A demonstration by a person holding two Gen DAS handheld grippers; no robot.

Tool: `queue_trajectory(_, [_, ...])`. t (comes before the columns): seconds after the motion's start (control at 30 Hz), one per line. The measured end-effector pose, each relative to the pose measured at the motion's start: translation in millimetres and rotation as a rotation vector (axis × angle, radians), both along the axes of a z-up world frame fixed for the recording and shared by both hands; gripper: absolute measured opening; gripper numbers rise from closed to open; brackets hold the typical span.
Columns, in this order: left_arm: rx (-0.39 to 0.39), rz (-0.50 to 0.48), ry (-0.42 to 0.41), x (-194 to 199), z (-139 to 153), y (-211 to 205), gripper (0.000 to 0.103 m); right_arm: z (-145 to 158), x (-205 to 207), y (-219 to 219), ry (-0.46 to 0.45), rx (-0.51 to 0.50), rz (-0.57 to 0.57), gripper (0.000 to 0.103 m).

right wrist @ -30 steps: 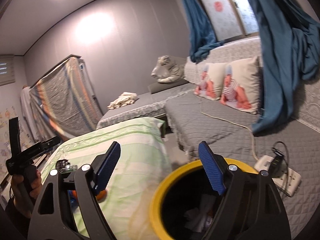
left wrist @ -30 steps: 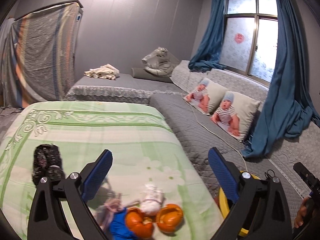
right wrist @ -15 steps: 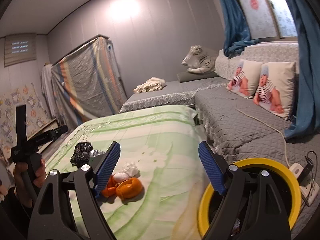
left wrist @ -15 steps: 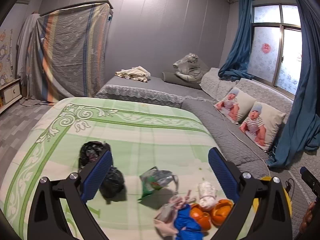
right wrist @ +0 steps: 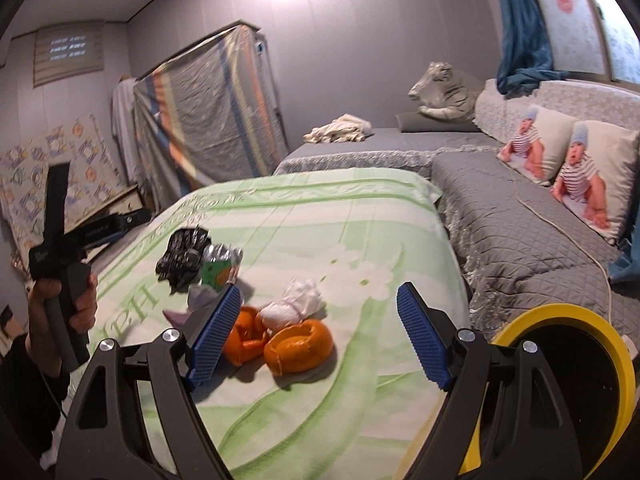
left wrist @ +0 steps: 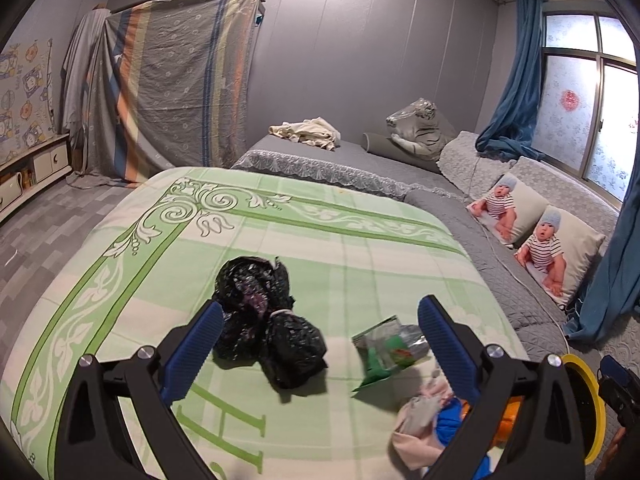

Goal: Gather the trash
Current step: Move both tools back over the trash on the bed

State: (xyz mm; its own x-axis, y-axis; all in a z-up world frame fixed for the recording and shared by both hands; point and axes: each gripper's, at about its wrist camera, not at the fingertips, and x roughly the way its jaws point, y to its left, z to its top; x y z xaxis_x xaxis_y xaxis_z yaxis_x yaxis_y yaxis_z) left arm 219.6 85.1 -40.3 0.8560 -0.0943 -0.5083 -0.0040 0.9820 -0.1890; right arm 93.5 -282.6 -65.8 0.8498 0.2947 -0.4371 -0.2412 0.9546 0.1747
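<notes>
On the green-patterned bed cover the trash lies in a loose row. Farthest left, just ahead of the left claw's left finger, sits a knot of crumpled black plastic bags; part of it falls in the gap between the 2 blue pads, which stand wide apart and press on nothing, so this claw is open and empty. Just inside its right finger lies a clear wrapper with green print. Behind and below that finger is a small heap: pale crumpled paper, something blue that is too blurred to name, and a sliver of orange.

The right claw also gapes open with nothing between its pads. Beyond its left finger, the black bags and the green wrapper lie well ahead. Touching the view of that finger are 2 pieces of orange peel, and a white crumpled tissue rests against them, inside the gap. Past its right finger, low beside the bed, stands the yellow-rimmed bin. At far left a hand grips the other tool's handle.
</notes>
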Motion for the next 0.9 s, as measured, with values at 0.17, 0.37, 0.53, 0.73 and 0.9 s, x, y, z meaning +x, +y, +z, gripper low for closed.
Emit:
queue_trajectory(0.17, [-0.002, 0.028, 0.043, 9, -16, 11, 0.094, -12, 6, 15, 0.012, -0.04, 0.064, 0.077])
queue_trajectory(0.37, [-0.011, 0.053, 0.084, 21, -29, 23, 0.094, -24, 17, 30, 0.035, -0.079, 0.116, 0.078])
queue_trajectory(0.53, [-0.007, 0.068, 0.116, 31, -39, 27, 0.094, -34, 23, 35, 0.057, -0.105, 0.148, 0.078])
queue_trajectory(0.73, [-0.016, 0.077, 0.149, 43, -46, 30, 0.094, -42, 27, 38, 0.073, -0.135, 0.195, 0.079])
queue_trajectory(0.9, [0.002, 0.076, 0.168, 49, -51, 27, 0.094, -50, 36, 41, 0.102, -0.155, 0.206, 0.079])
